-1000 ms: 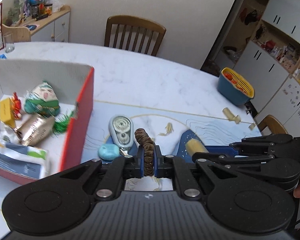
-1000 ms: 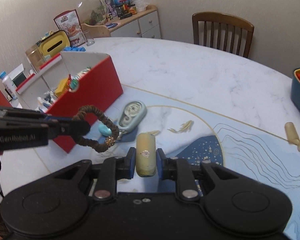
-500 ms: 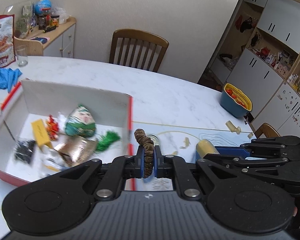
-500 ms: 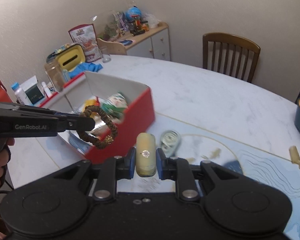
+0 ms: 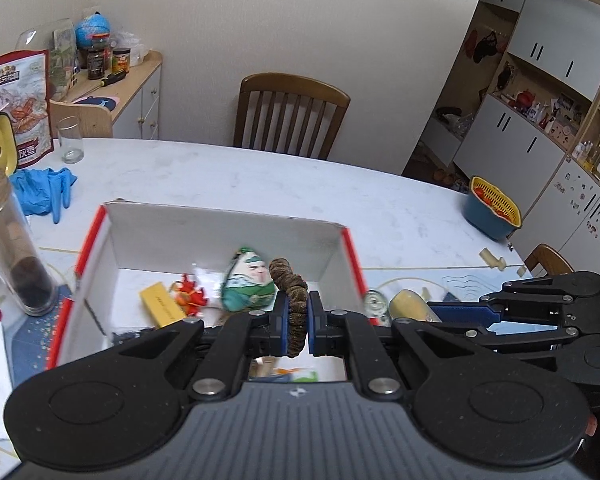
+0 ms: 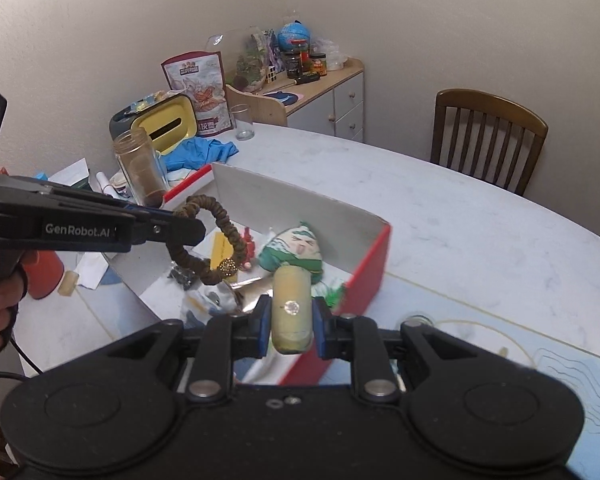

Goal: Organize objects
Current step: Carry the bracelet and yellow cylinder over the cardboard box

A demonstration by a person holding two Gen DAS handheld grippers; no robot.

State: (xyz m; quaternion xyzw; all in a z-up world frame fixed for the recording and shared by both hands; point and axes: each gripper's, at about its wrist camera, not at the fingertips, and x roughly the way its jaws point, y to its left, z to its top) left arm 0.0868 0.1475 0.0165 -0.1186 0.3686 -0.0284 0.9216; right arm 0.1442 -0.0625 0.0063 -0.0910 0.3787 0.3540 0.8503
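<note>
Two loads are in the air at once, so treat the drop as two separate releases. Your left gripper (image 5: 298, 322) has its jaws pinching the brown hair tie (image 6: 204, 240), and your right gripper (image 6: 291, 326) has its jaws clamped on the sides of the pale yellow cylinder (image 6: 290, 306). Both hang above the red box (image 5: 350, 256), whose white inside already holds a green-and-white plush figure (image 5: 248, 284), a yellow card (image 5: 162, 306) and a small red ornament (image 5: 188, 294).

The right gripper looks to sit over the near right-hand wall rather than the middle, so carry it further in before you let go; judged from this angle, a release here could bounce the cylinder off the rim and onto the table (image 5: 240, 176). Bring both loads low over a bare patch of the box floor, near the front where less is piled, and spread one pair of jaws at a time so the two grippers do not knock together.

The hair tie is a ruched, rope-like loop of dark brown fabric with a small glittery gold bead at its lower end; it dangles limp and will likely fall straight. The cylinder is smooth, rounded at its top, with a small shiny stud on its face, and is likely to roll.
</note>
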